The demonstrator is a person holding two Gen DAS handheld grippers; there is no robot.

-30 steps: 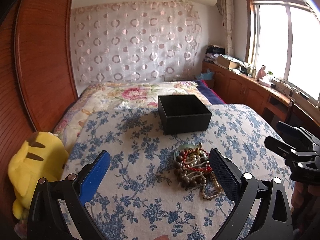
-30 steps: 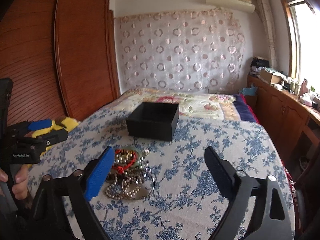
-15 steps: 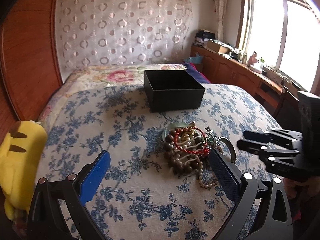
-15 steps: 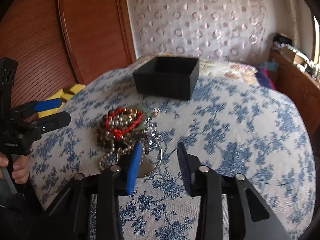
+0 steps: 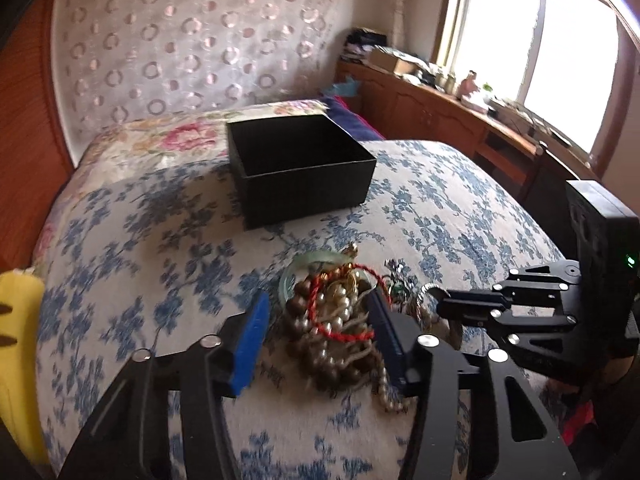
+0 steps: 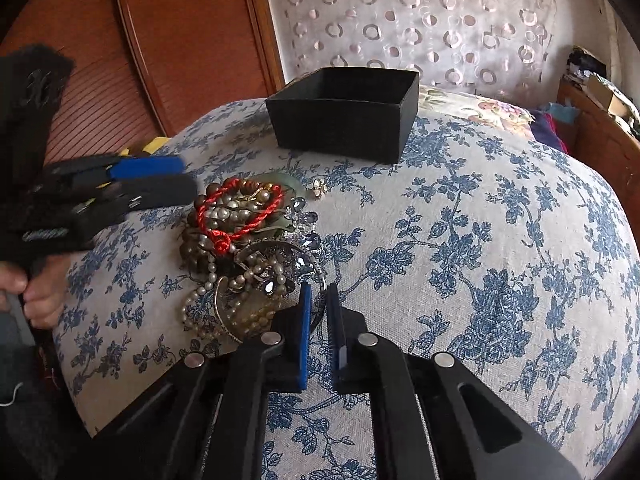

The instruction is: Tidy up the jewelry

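Observation:
A tangled pile of jewelry (image 5: 340,320) lies on the blue-flowered bedspread: pearl strands, brown beads, a red cord bracelet (image 6: 236,212) and a metal bangle (image 6: 320,276). An open black box (image 5: 300,168) stands behind it, also in the right wrist view (image 6: 348,112). My left gripper (image 5: 320,312) is half open, its fingers on either side of the pile. My right gripper (image 6: 318,300) is nearly shut at the pile's right edge, its pads close around the thin bangle.
A yellow plush toy (image 5: 20,360) lies at the bed's left edge. A wooden wardrobe (image 6: 180,40) stands to the left. A wooden counter with clutter (image 5: 460,92) runs under the window on the right.
Both grippers moved forward and down to the pile. The left jaws narrowed from wide open to around the pile. The right jaws closed to a thin gap at the bangle.

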